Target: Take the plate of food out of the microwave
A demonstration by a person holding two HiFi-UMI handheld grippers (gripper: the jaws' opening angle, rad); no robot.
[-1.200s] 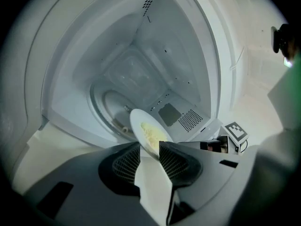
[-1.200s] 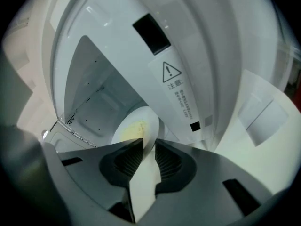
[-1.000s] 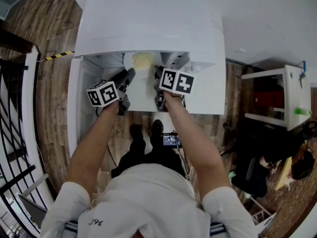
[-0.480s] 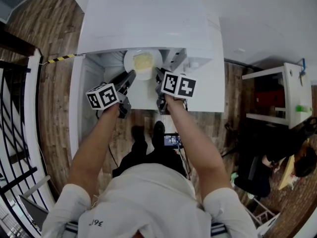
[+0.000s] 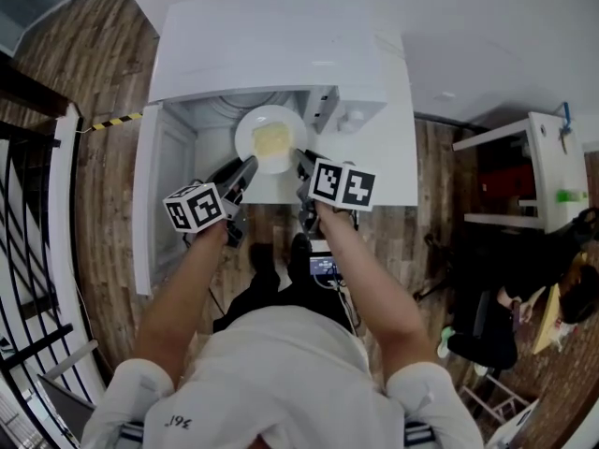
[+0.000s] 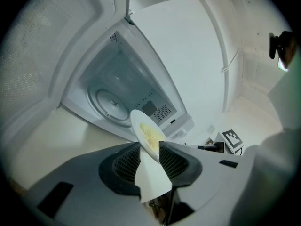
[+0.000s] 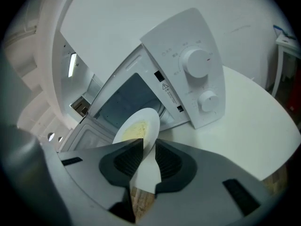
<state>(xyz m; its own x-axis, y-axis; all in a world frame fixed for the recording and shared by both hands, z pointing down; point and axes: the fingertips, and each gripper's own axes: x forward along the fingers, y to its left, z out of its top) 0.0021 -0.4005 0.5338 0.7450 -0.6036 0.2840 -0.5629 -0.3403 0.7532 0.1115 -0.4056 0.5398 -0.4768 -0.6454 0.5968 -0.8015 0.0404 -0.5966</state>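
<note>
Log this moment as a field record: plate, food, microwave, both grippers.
plate: white, held at the microwave's mouth, off the turntable
food: yellow heap on the plate
microwave: white, door swung open at the left
turntable: bare
left gripper: shut on the plate's left rim
right gripper: shut on the plate's right rim

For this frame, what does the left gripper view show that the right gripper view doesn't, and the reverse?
Left gripper view only: the turntable plainly, inside the cavity, and the other gripper's marker cube. Right gripper view only: the control panel with two knobs. Both: the open microwave and the white plate of yellow food, with the left gripper and the right gripper each shut on its rim.
</note>
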